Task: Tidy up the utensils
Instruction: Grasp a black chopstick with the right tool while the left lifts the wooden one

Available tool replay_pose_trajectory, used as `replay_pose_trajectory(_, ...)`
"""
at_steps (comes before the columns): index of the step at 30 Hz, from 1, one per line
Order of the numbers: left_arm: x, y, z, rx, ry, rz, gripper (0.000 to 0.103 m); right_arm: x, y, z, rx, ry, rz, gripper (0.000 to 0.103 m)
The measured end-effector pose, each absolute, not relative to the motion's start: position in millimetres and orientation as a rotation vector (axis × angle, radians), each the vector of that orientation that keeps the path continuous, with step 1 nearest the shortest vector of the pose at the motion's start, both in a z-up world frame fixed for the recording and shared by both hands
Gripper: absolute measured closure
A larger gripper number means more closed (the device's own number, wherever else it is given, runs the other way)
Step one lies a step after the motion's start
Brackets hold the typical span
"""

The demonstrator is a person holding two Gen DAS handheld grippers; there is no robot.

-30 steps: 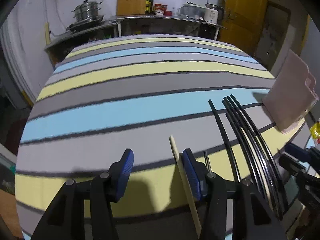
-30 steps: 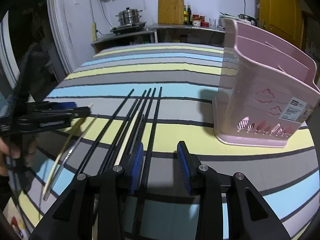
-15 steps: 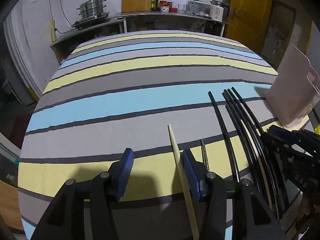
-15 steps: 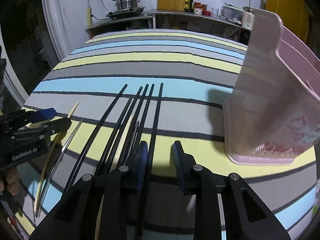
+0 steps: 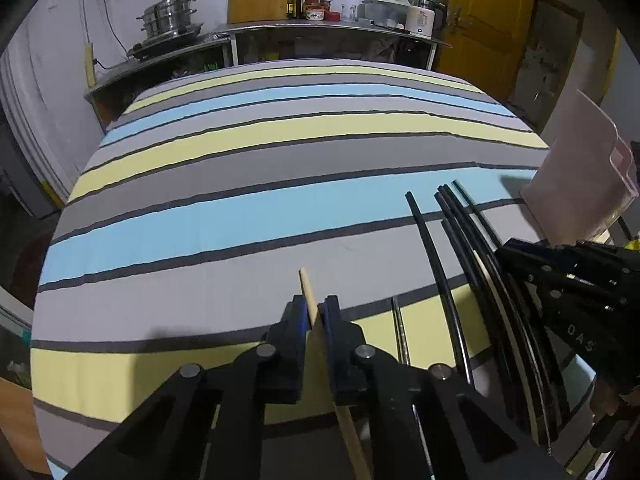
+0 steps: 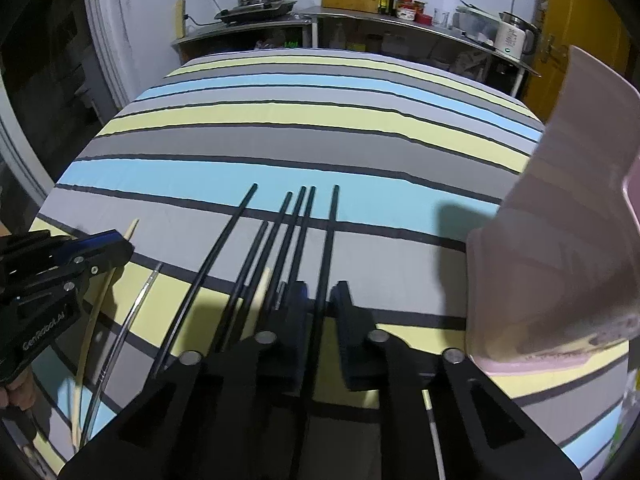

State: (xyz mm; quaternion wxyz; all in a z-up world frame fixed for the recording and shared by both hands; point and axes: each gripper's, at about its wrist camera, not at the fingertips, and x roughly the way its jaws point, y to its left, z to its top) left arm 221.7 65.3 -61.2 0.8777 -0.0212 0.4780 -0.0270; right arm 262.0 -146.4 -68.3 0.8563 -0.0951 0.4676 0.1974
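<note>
My left gripper (image 5: 316, 312) is shut on a pale wooden chopstick (image 5: 306, 286) that lies on the striped cloth. My right gripper (image 6: 322, 300) is shut on the rightmost black chopstick (image 6: 333, 216). Several more black chopsticks (image 6: 296, 216) lie in a row just left of it. A thin metal chopstick (image 6: 140, 292) lies between the wooden one (image 6: 130, 232) and the black ones. The pink utensil holder (image 6: 560, 220) stands to the right of my right gripper. In the right wrist view my left gripper (image 6: 116, 246) is at the left edge.
The table carries a striped cloth (image 5: 260, 200) in blue, yellow and grey. A counter (image 5: 320, 28) with pots, bottles and a cutting board stands behind the table. A yellow door (image 5: 488, 20) is at the back right.
Both grippers have gone from open to shut: the left around the wooden chopstick, the right around the rightmost black chopstick. Both have moved forward a little over the table.
</note>
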Motion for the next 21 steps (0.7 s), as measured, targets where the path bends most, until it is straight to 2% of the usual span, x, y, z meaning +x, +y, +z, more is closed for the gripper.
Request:
replay_pose_trajectory(12, 226.5, 82.5, -50.8, -0.173, 1.029, -0.127, 0.098, 259.9, -150.6, -56.4, -0.142, 0.984, 0.438, 0.097)
replay_pose_trajectory(21, 208.0, 89.3, 3.9, -0.167, 0.94, -0.159, 0.098, 246.4, -157.6, -20.8, -0.106, 0.91, 0.462, 0.097)
